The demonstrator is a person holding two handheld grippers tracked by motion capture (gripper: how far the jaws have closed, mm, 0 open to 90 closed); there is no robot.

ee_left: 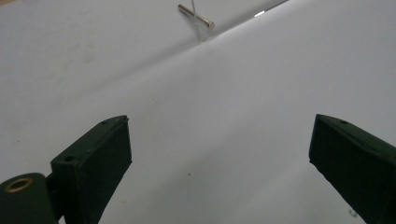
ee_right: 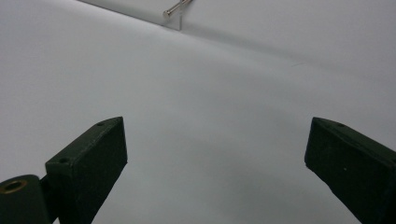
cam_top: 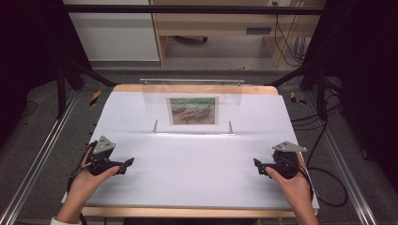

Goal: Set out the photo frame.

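Note:
A clear acrylic frame [cam_top: 192,105] stands upright on the white table sheet [cam_top: 187,159] toward the back, holding a small painting of boats [cam_top: 193,111]. Its metal foot pin [ee_left: 196,15] appears far off in the left gripper view, and another pin [ee_right: 175,9] in the right gripper view. My left gripper [cam_top: 127,165] rests at the front left, held in a hand, jaws wide apart with nothing between them [ee_left: 219,149]. My right gripper [cam_top: 257,165] sits at the front right, also open and empty [ee_right: 217,149]. Both point inward toward the middle.
The wooden table edge [cam_top: 187,212] runs along the front. Metal rails [cam_top: 42,154] flank the table on both sides, and cables [cam_top: 324,136] trail on the floor to the right. Furniture [cam_top: 211,28] stands behind the table.

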